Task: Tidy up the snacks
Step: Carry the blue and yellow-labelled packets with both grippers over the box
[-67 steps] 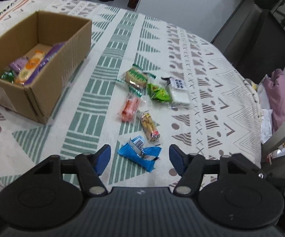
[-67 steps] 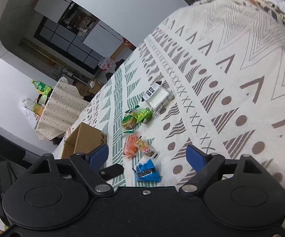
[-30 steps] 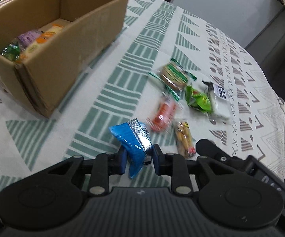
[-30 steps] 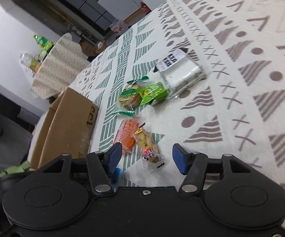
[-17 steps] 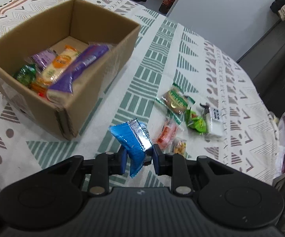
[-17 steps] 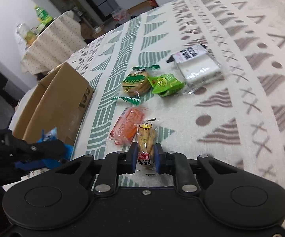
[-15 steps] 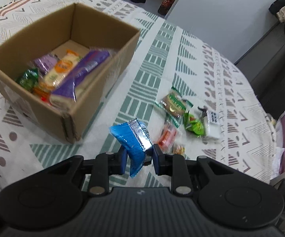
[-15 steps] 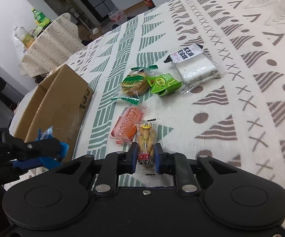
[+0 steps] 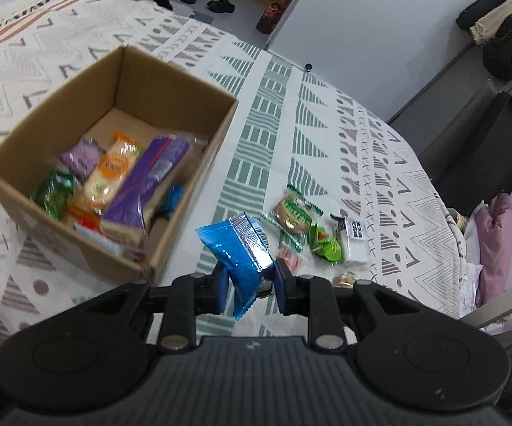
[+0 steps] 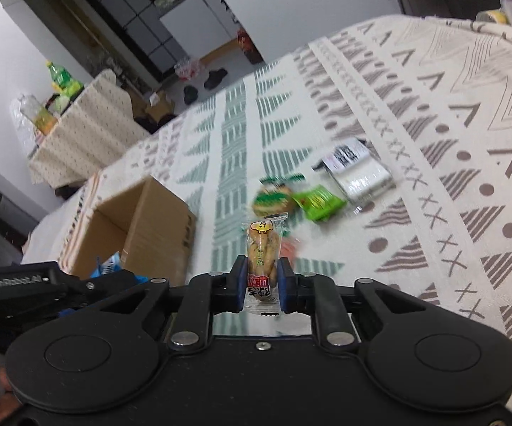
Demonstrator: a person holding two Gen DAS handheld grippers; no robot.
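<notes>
My left gripper [image 9: 248,289] is shut on a blue snack packet [image 9: 240,250] and holds it in the air just right of the open cardboard box [image 9: 184,81], which holds several snacks including a purple bar [image 9: 145,181]. My right gripper [image 10: 262,293] is shut on a clear yellow biscuit packet [image 10: 263,248], lifted off the table. The box [image 10: 156,220] lies to its left. On the cloth lie a green-striped biscuit [image 9: 293,213], a green packet [image 9: 323,245], a white packet [image 9: 353,245] and an orange packet [image 9: 289,257].
The table is covered by a patterned cloth [image 9: 327,135]. The left gripper's body [image 10: 42,287] shows at the lower left of the right wrist view. A dark cabinet [image 9: 476,156] and a pink cushion [image 9: 497,241] stand past the table's right edge.
The left gripper closed on the blue packet and carried it up toward the box. The right gripper closed on the yellow biscuit packet and lifted it off the cloth.
</notes>
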